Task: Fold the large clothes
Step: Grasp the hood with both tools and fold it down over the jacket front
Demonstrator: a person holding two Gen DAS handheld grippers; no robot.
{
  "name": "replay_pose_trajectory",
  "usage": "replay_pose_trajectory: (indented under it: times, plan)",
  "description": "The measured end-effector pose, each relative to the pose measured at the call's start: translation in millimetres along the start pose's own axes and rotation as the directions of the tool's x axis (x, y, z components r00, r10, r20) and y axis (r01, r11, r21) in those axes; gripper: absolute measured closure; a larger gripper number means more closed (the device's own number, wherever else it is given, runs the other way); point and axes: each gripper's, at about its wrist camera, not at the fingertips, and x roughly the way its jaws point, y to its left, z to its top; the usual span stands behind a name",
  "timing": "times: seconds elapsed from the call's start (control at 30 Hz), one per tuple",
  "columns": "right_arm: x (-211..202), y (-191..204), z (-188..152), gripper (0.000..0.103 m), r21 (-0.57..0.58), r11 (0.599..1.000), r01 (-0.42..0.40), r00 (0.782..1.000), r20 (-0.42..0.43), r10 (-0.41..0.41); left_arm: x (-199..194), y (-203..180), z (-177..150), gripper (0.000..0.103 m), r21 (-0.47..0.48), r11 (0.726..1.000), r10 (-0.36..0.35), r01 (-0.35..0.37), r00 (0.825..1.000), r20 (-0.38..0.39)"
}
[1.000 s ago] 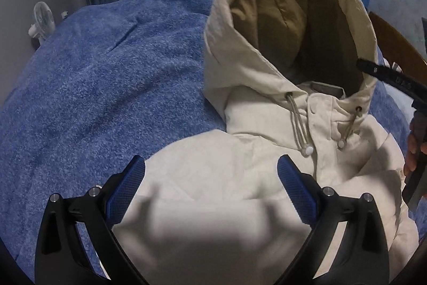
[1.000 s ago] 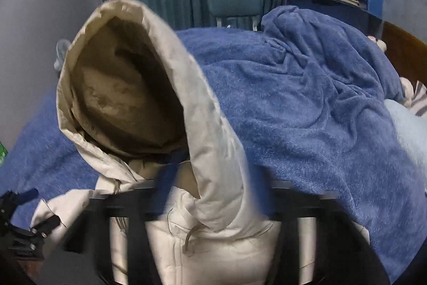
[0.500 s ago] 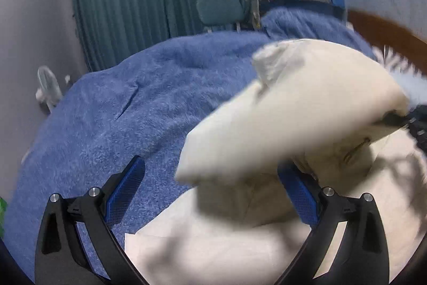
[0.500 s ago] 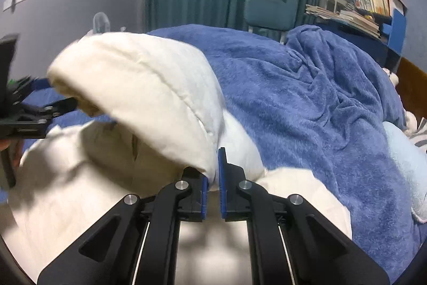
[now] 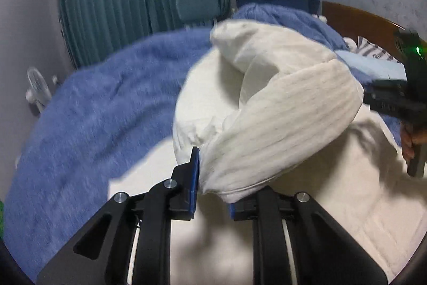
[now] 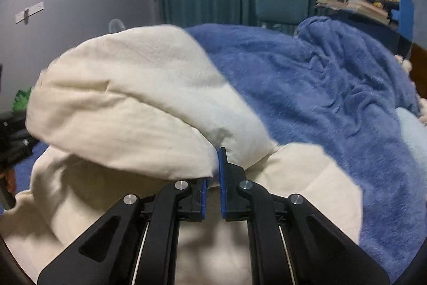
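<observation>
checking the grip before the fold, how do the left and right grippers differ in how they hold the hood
The left gripper has a thick, bunched wad of the cream hood between its fingers, which stand visibly apart; they have just been closing on it. The right gripper pinches a thin edge of hood, fingers nearly together. Shared: both are shut on the same hood, lifted over the jacket body.

the large cream-white padded hooded jacket (image 5: 333,205) lies spread on the fuzzy blue blanket (image 5: 93,111), its flat body filling the near part of both views. its puffy cream hood (image 5: 280,124) is lifted off the body and folded forward over the chest, outer side up, bulging in a rounded hump with faint quilting lines. the hood's two lower edges are pinched together and held up; the front opening seems to face down, though motion blur makes this hard to tell.
</observation>
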Motion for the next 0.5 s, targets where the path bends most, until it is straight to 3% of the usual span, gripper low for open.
replay_pose_trajectory:
  times: [0.1, 0.13, 0.2, 0.3, 0.4, 0.5]
  plan:
    - [5.9, 9.3, -8.3, 0.084, -0.006, 1.000, -0.005, 0.999, -0.050, 0.005, 31.7, 12.3, -23.2, 0.089, -0.037, 0.999, -0.010, 0.008, 0.997, -0.076]
    - [4.9, 12.1, -10.3, 0.071, 0.001, 1.000, -0.022, 0.998, -0.064, 0.023, 39.0, 16.7, -26.5, 0.089, -0.051, 0.999, -0.020, 0.016, 0.996, -0.087]
    - [-1.6, 17.1, -13.8, 0.056, 0.011, 0.997, -0.078, 0.995, -0.064, 0.079, 46.3, 26.5, -31.7, 0.089, -0.070, 0.997, -0.045, 0.040, 0.997, -0.067]
    - [-13.8, 30.5, -13.1, 0.051, -0.028, 0.989, -0.142, 0.990, -0.030, 0.141, 52.2, 28.6, -31.9, 0.089, -0.046, 0.999, -0.032, 0.029, 0.997, -0.070]
    - [-16.2, 41.0, -4.1, 0.039, -0.030, 0.980, -0.197, 0.980, 0.013, 0.197, 58.1, 28.3, -34.3, 0.088, -0.043, 0.998, -0.041, 0.037, 0.995, -0.089]
    - [-4.9, 38.2, 5.6, 0.040, 0.032, 0.971, -0.236, 0.971, 0.040, 0.235, 56.1, 25.7, -37.3, 0.088, -0.029, 0.999, -0.030, 0.027, 0.996, -0.087]
